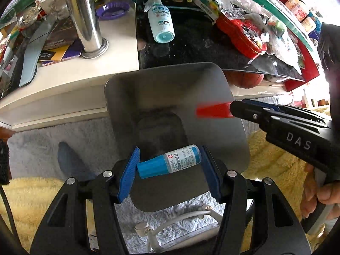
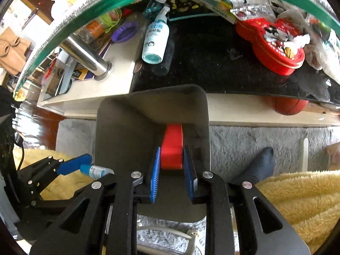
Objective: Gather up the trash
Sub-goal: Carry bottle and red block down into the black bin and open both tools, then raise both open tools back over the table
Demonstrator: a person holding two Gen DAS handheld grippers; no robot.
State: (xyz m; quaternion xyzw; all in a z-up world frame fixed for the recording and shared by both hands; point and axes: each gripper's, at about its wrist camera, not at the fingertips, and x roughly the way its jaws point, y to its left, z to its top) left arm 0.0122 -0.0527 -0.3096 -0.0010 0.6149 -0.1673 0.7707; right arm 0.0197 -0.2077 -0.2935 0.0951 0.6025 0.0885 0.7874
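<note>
Setting: grey rug [image 1: 38, 140] and yellow fleece [image 2: 297, 191] underfoot; a cluttered two-tier surface [image 1: 119, 38] with a glass top lies beyond, strewn with a spray bottle [image 1: 160, 21], a red tin [image 1: 242, 34] and wrappers.
Bin: a grey bin [image 2: 119, 127] with rounded corners stands open on the rug, directly under both claws.
Left claw: the left claw [image 1: 170, 165] is clamped endwise on a small dropper bottle [image 1: 170, 162], cap against one pad, base against the other, held over the bin mouth.
Right claw: the right claw [image 2: 172, 165] is closed on a red piece [image 2: 172, 144], pinched across its thin width, also over the bin.
Bottle handling: judged light, rigid plastic, smooth and round; an endwise grip may let it pivot or slip, so a grip across the labelled body would be steadier.
Red piece handling: judged light and stiff; its flat faces suit the pads.
Hard to tell: what the red piece is cannot be made out. The bin floor is dark, and contents are not discernible. Label print on the bottle is too small to read. A white corded item [image 1: 174, 223] below the claws is partly hidden.
</note>
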